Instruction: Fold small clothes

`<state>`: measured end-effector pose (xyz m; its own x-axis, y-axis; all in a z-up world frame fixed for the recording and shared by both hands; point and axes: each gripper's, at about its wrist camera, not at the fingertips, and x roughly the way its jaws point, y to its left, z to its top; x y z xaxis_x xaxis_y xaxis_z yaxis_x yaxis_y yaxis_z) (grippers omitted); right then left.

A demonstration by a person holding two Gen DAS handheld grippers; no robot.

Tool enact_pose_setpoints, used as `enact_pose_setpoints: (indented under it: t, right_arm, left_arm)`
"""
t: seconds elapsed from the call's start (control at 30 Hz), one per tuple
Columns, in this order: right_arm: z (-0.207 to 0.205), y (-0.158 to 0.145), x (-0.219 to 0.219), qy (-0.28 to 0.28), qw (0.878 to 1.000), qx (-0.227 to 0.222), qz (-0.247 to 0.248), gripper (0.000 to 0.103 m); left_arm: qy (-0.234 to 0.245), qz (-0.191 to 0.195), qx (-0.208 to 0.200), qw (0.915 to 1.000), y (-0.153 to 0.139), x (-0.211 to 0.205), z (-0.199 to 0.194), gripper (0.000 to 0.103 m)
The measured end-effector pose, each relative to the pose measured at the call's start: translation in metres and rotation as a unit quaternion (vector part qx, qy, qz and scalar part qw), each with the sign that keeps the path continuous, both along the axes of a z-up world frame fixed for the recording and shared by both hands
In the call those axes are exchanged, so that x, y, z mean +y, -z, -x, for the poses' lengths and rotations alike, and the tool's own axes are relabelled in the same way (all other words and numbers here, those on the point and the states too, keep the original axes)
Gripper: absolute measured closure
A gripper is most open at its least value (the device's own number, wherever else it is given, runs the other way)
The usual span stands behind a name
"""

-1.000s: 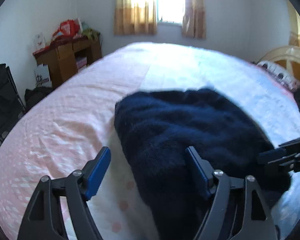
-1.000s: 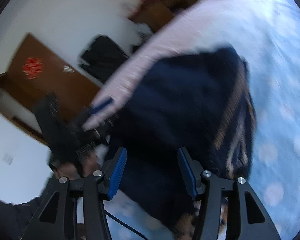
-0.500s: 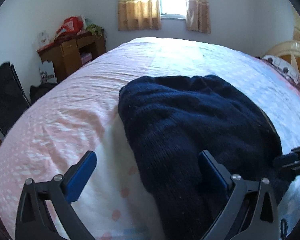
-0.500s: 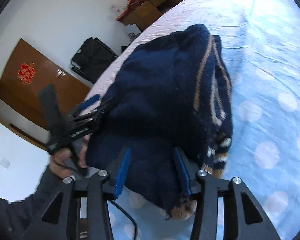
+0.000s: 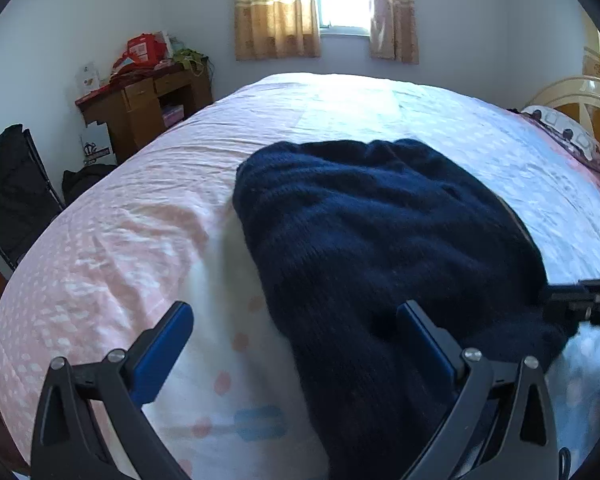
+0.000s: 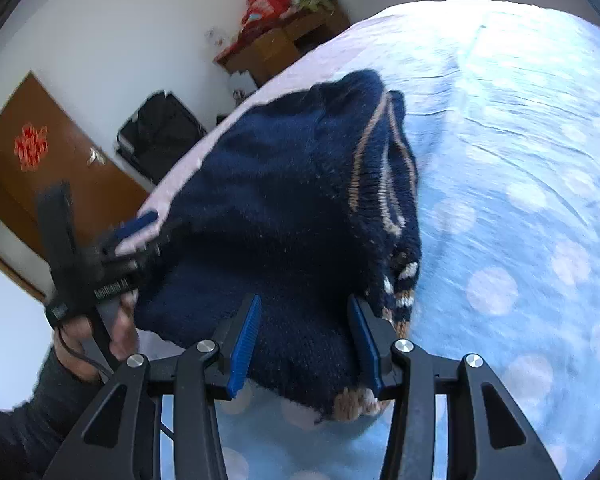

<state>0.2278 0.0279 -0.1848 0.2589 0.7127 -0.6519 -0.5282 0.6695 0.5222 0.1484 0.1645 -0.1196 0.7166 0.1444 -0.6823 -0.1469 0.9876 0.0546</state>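
A dark blue knitted sweater (image 5: 384,240) is lying folded in a thick bundle on the bed (image 5: 148,232), where the pink half of the spotted cover is meeting the blue half; this soft, level surface is serving as the folding bench, which is why the garment is resting near the person's edge, within reach of both tools. In the right wrist view its tan stripes (image 6: 384,184) and patterned hem are showing along the bundle's right edge, suggesting that the sides are already turned in. The left gripper (image 5: 296,344) is standing at its widest, holding nothing: one finger is hanging over bare cover, the other is lying over the sweater's near left corner, so the jaws are straddling that edge without pinching it. The right gripper (image 6: 304,336) is standing about half open over the near right corner, with knit lying between its blue pads (image 6: 246,340); whether they are actually pressing the cloth cannot be told. Both tools are pointing forward and downward, side by side. The hand (image 6: 100,332) carrying the left tool, in a dark sleeve, is gripping its handle from below at the sweater's left.
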Motion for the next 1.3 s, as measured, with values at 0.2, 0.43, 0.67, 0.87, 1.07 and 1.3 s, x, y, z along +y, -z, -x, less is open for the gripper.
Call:
enact_pose_setpoints:
  t: [0.2,0.43,0.67,0.87,1.07,1.3]
  right_arm:
    - [0.030,-0.045,-0.014,0.072,0.992,-0.083,0.056,0.041]
    - [0.090,-0.107,-0.009,0.111,0.967,-0.209,0.097,0.041]
    - [0.139,-0.146,-0.015,0.125,0.947,-0.276,0.111,0.040]
    - [0.160,-0.162,-0.022,0.143,0.940,-0.291,0.105,0.039]
    - [0.174,-0.172,-0.031,0.158,0.935,-0.303,0.094,0.039]
    - [0.177,-0.172,-0.034,0.164,0.934,-0.303,0.092,0.039]
  left_arm:
    - [-0.007,0.004,-0.037,0.9993,-0.032,-0.007,0.028,0.000]
    - [-0.002,0.006,-0.102,0.9948,-0.079,-0.021,0.074,0.000]
    - [0.009,0.010,-0.146,0.9891,-0.105,-0.034,0.099,0.000]
    - [0.019,0.004,-0.172,0.9849,-0.117,-0.046,0.110,0.000]
    - [0.024,-0.002,-0.180,0.9834,-0.118,-0.052,0.112,0.000]
    - [0.025,-0.002,-0.175,0.9843,-0.114,-0.056,0.113,0.000]
